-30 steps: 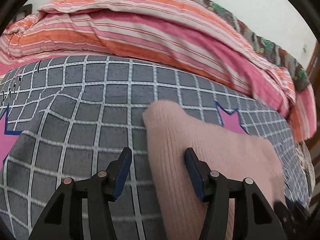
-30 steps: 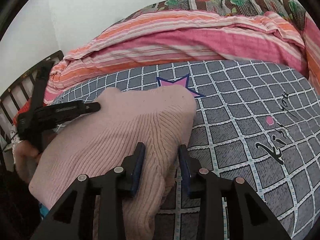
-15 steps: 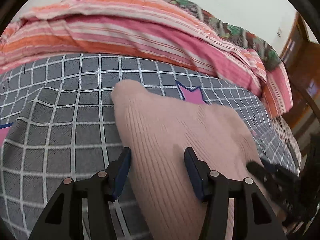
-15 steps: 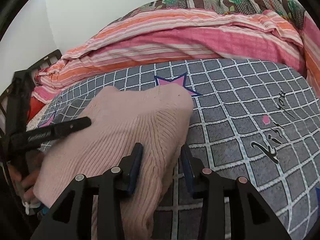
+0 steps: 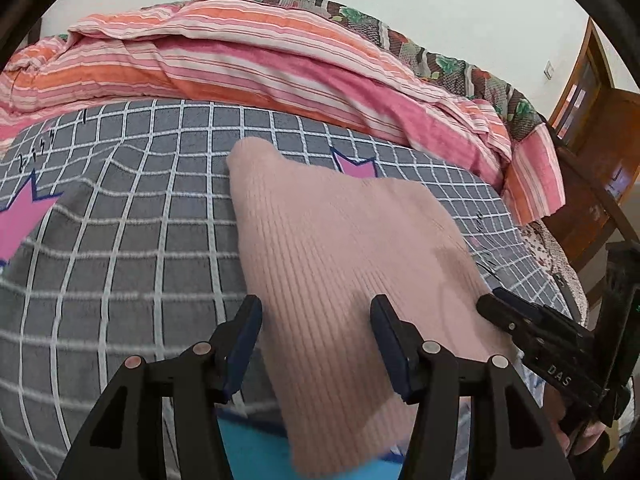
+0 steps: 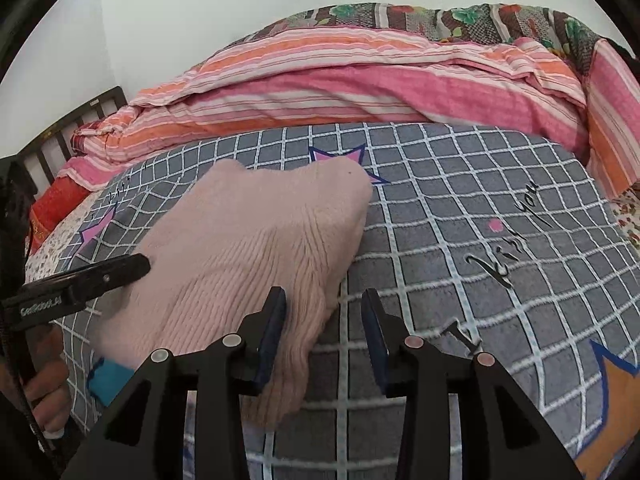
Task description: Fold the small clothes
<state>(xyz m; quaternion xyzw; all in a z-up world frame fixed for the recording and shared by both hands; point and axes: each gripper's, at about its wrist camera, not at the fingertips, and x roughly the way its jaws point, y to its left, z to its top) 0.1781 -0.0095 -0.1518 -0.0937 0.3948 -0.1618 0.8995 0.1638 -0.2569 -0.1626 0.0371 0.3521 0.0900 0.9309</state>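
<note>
Pink ribbed knitwear [image 5: 344,264] lies folded on a grey blanket [image 5: 120,248] checked in white with pink stars, near the bed's edge; a striped pink-and-orange quilt [image 5: 256,64] is bunched along the far side below a pale wall, a wooden door at far right. The left gripper [image 5: 316,340] hangs with jaws apart above the knit, seemingly not pinching it. The right gripper [image 6: 324,332], released beside the garment's right edge, has widened slightly since a second ago.

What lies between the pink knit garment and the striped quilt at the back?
Only a bare stretch of the grey checked blanket, with a pink star print, separates the pink knit garment from the striped quilt; the right wrist view shows it.
</note>
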